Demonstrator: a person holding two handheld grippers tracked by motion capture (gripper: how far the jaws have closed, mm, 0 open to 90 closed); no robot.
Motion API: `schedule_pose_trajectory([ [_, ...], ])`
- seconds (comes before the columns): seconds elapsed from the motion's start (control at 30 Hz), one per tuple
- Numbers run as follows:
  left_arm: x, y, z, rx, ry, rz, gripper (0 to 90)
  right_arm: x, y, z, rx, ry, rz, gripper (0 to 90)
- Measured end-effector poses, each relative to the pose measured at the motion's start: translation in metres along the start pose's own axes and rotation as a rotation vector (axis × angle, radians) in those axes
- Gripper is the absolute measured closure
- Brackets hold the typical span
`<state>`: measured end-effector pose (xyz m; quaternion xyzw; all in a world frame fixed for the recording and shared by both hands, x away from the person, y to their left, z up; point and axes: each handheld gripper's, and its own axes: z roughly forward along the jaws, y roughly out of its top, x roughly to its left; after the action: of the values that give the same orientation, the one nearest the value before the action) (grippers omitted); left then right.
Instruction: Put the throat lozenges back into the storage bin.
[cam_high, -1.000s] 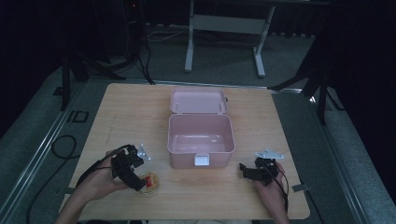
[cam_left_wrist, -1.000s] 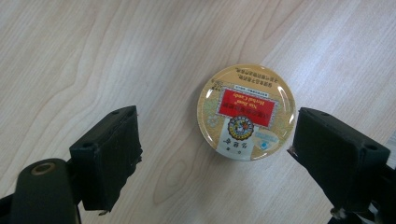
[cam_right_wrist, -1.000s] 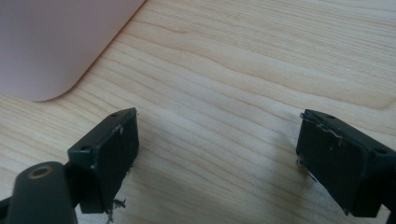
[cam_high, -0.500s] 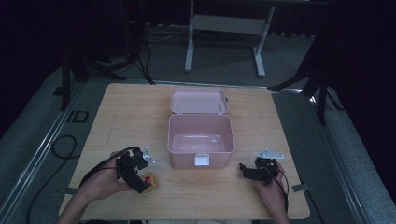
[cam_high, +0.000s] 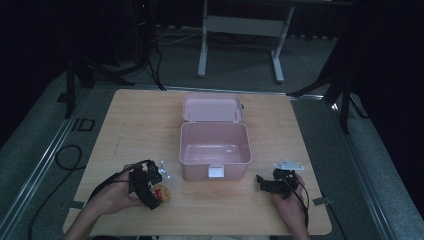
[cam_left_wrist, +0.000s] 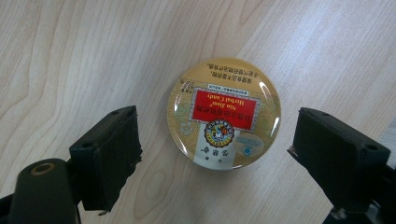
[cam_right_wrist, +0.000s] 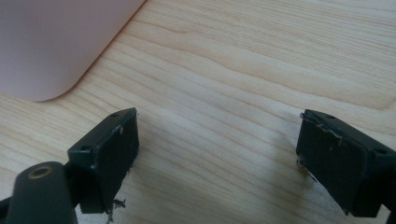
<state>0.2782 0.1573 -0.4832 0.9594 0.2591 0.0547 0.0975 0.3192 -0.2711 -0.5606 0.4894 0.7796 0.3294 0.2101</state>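
A small round gold tin (cam_left_wrist: 224, 113) with a red label lies flat on the wooden table (cam_high: 140, 125); in the high view the tin (cam_high: 161, 194) sits near the front left. My left gripper (cam_left_wrist: 217, 151) hovers over it, open, jaws standing on either side without touching it. The left gripper (cam_high: 152, 195) is held in a hand at the front left. An open pink box (cam_high: 215, 145) stands mid-table, empty, lid tipped back. My right gripper (cam_right_wrist: 217, 161) is open over bare wood, a corner of the pink box (cam_right_wrist: 56, 42) ahead; it (cam_high: 262, 182) rests right of the box.
The table's front edge runs just below both hands. A metal stand (cam_high: 240, 30) and cables (cam_high: 150, 55) lie on the grey floor beyond the table. Bare wood spreads left and right of the box.
My left gripper has shifted slightly right and closer over the tin. The right gripper has stayed where it was.
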Motion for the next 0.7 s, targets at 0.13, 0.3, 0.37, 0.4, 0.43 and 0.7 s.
schedule_pose_trajectory([
  [0.13, 0.000, 0.001, 0.003, 0.001, -0.007, 0.001, 15.5, 0.000, 0.000, 0.000, 0.000, 0.000, 0.000, 12.9],
  [0.3, -0.002, 0.004, 0.009, 0.022, -0.018, 0.016, 15.5, 0.000, 0.000, 0.000, 0.000, 0.000, 0.000, 12.9],
  [0.37, -0.002, 0.005, 0.011, 0.030, -0.022, 0.022, 15.5, 0.000, 0.000, 0.000, 0.000, 0.000, 0.000, 12.9],
  [0.4, -0.002, 0.006, 0.012, 0.034, -0.021, 0.022, 15.5, 0.000, 0.000, 0.000, 0.000, 0.000, 0.000, 12.9],
  [0.43, -0.002, 0.007, 0.013, 0.039, -0.019, 0.023, 15.6, 0.000, 0.000, 0.000, 0.000, 0.000, 0.000, 12.9],
  [0.7, -0.003, 0.009, 0.020, 0.059, -0.022, 0.032, 15.5, 0.000, 0.000, 0.000, 0.000, 0.000, 0.000, 12.9],
])
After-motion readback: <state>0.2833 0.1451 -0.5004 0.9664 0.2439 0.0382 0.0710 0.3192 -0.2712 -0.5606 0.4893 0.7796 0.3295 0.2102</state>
